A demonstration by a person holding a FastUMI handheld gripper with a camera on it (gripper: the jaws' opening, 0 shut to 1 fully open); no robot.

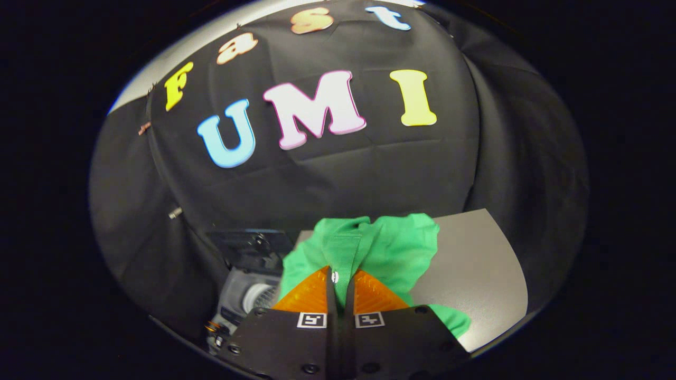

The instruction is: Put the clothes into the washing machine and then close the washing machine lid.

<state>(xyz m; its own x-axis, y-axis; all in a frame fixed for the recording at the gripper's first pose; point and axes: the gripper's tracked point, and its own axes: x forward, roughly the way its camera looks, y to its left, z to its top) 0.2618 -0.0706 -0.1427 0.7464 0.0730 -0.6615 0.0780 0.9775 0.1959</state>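
1. Table (486, 264): a pale grey surface lies beyond the claw and to its right. It carries the trailing part of the garment, so the cloth is at least partly supported there and does not hang free.

2. Garment (391, 248): a green shirt, bunched, sits directly ahead of the claw and spreads away from it over the table. A fold with a small white button (334, 275) passes between the fingers. A loose tail of the cloth runs down to the right of the claw, past the claw body.

3. Washing machine (248, 295): a grey unit with a round pale part, below and to the left of the claw. A dark panel (253, 248) stands just above it, probably the raised lid, though the view does not settle that. The garment is not in the machine.

4. Claw (340, 287): the fingers are drawn nearly together with only a thin strip of green cloth in the gap, so both appear to be pinching the shirt near its button strip. A grip at the bunched middle likely keeps most of the cloth gathered for carrying.

5. Obstruction: the loose tail to the right may drag on the table or catch the machine rim during transfer leftward.
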